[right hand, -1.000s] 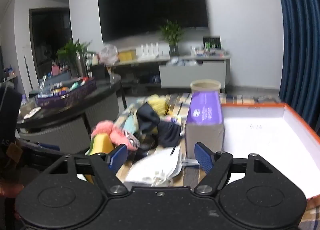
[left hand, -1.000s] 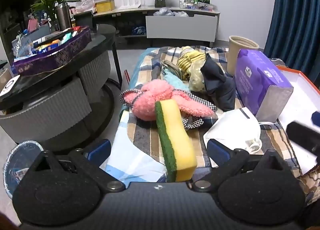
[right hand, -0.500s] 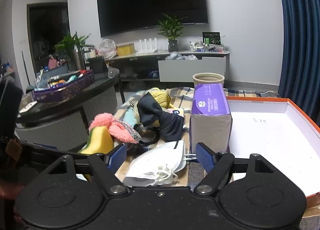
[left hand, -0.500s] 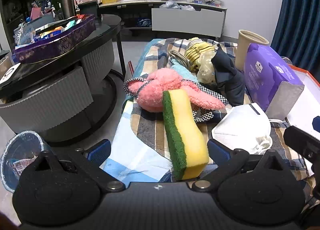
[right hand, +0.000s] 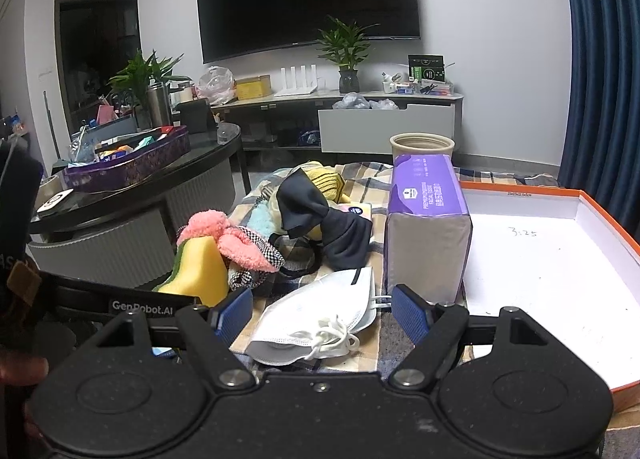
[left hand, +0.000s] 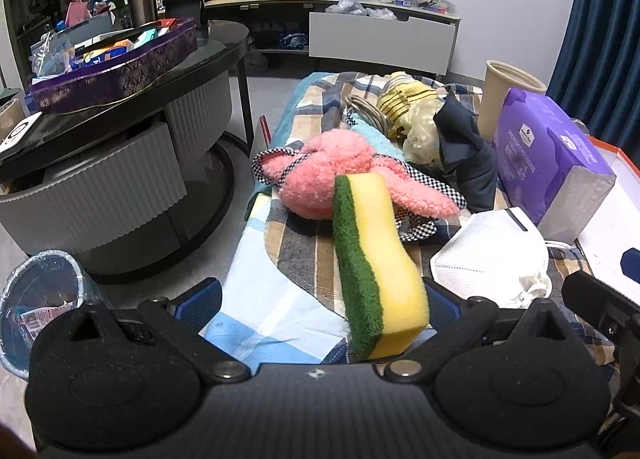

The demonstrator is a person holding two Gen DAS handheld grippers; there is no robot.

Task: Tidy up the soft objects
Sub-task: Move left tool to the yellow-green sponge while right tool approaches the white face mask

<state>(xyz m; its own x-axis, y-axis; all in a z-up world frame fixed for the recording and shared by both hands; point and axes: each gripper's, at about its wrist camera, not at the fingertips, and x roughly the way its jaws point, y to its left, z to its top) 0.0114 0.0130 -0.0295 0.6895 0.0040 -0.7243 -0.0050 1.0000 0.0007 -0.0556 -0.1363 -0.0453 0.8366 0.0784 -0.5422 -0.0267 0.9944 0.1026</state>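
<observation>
A yellow sponge with a green scouring side [left hand: 376, 259] lies on the plaid cloth, its near end between the fingers of my open left gripper [left hand: 318, 303], close to the right pad. Behind the sponge sit a pink fluffy piece [left hand: 336, 175], a dark cloth [left hand: 468, 155] and a yellow striped item [left hand: 404, 99]. A white face mask [right hand: 320, 323] lies just ahead of my open right gripper [right hand: 324, 313], between its blue pads. A purple tissue pack [right hand: 426, 227] stands upright beside the mask. The sponge [right hand: 200, 271] shows at the left of the right wrist view.
A white box lid with an orange rim [right hand: 540, 259] lies to the right. A beige cup [left hand: 504, 91] stands behind the tissue pack. To the left are a round dark table with a purple tray [left hand: 120, 67] and a lined waste bin [left hand: 36, 295] on the floor.
My left gripper has moved forward, so the sponge now reaches between its fingers. My right gripper has dropped and come closer to the mask. Both stay open.
</observation>
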